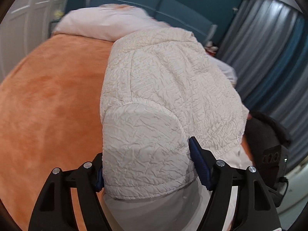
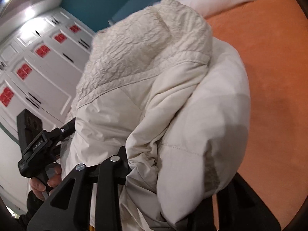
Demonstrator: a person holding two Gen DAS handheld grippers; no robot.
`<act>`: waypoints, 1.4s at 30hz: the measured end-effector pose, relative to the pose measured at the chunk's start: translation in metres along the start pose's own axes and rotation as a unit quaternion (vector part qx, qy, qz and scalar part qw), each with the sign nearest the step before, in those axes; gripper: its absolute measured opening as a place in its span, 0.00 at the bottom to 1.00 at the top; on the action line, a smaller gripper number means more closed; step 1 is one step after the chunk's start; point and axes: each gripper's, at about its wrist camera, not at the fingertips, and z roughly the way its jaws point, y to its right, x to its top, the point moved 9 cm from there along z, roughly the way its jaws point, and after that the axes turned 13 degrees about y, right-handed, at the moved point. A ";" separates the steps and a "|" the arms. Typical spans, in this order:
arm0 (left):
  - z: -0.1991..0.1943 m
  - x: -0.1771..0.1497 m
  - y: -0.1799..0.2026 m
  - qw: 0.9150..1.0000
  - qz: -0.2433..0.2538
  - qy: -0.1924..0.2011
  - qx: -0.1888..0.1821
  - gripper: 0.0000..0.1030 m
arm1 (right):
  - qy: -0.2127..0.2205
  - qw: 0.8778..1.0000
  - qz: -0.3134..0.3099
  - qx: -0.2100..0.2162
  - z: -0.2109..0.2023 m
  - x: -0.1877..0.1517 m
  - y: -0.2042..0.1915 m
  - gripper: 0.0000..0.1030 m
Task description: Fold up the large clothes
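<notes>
A bulky white padded jacket [image 1: 165,80] with a crinkled outer shell is lifted in a heap over the orange bed cover [image 1: 48,100]. In the left wrist view my left gripper [image 1: 146,154] has a thick fold of the jacket filling the gap between its blue pads [image 1: 200,165], both touching the cloth. In the right wrist view my right gripper [image 2: 179,163] is closed on a bunched, smooth part of the jacket [image 2: 192,115]; its right finger is hidden behind the cloth. The left gripper's body [image 2: 36,144], held by a hand [image 2: 48,181], shows at the left of that view.
The orange bed cover [image 2: 269,77] spreads beyond the jacket. A white pillow or duvet [image 1: 104,23] lies at the head of the bed against a teal headboard [image 1: 173,3]. Grey curtains [image 1: 269,57] hang on one side, white cupboard doors [image 2: 38,73] on the other.
</notes>
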 end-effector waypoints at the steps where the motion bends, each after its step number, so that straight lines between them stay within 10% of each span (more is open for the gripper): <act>1: 0.011 -0.004 -0.022 1.000 -0.003 -0.010 0.022 0.75 | -0.024 1.000 0.008 -0.018 0.022 -0.010 0.005 0.41; 4: 0.039 -0.034 -0.092 0.993 -0.033 -0.049 0.103 0.79 | -0.052 0.997 0.017 -0.060 0.050 -0.030 0.017 0.51; 9: -0.020 -0.010 -0.107 0.991 -0.027 0.024 0.131 0.74 | 0.004 0.994 -0.072 -0.081 -0.004 -0.016 -0.017 0.50; 13: -0.055 -0.005 -0.074 0.985 0.058 0.052 0.155 0.74 | 0.030 0.979 -0.168 -0.110 -0.024 -0.003 -0.050 0.16; 18: -0.044 -0.038 -0.055 0.984 0.086 0.009 0.156 0.75 | -0.003 0.965 -0.233 -0.121 0.015 -0.019 -0.085 0.04; 26: -0.044 -0.083 -0.083 0.979 0.053 -0.020 0.196 0.85 | -0.075 0.958 -0.184 -0.209 0.031 -0.074 -0.007 0.00; 34: -0.079 -0.086 -0.076 0.973 0.048 -0.014 0.226 0.84 | -0.016 0.959 -0.221 -0.178 -0.013 -0.072 -0.075 0.00; 42: -0.098 -0.090 -0.070 0.968 0.055 -0.023 0.242 0.84 | -0.091 0.951 -0.216 -0.203 -0.007 -0.133 -0.052 0.00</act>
